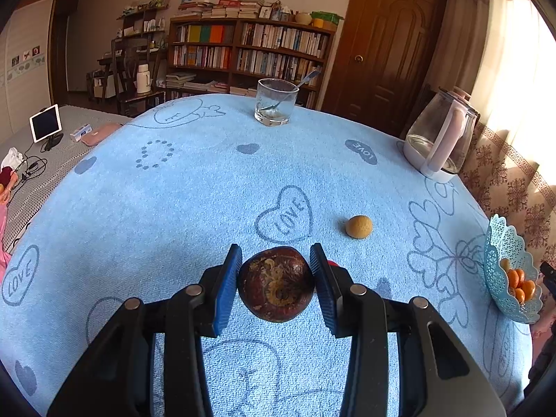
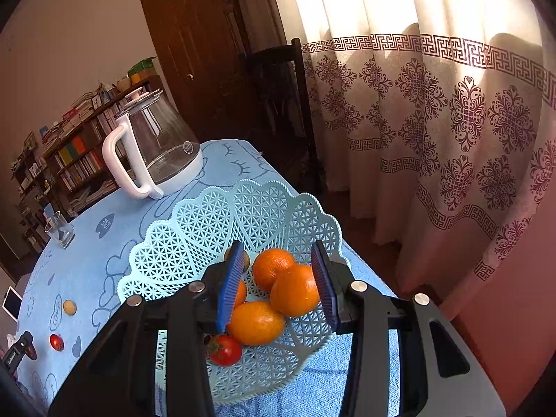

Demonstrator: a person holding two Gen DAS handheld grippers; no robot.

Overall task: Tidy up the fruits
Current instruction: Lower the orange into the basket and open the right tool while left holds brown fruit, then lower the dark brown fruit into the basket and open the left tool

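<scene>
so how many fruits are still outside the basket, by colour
brown fruit: 1
tan fruit: 1
red tomato: 1
total: 3

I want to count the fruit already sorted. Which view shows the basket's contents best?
The right wrist view: it looks down into the basket, showing the oranges, a tomato and a small brownish fruit partly hidden behind a finger. The left wrist view catches only the basket side-on at its right edge, with some oranges visible.
</scene>
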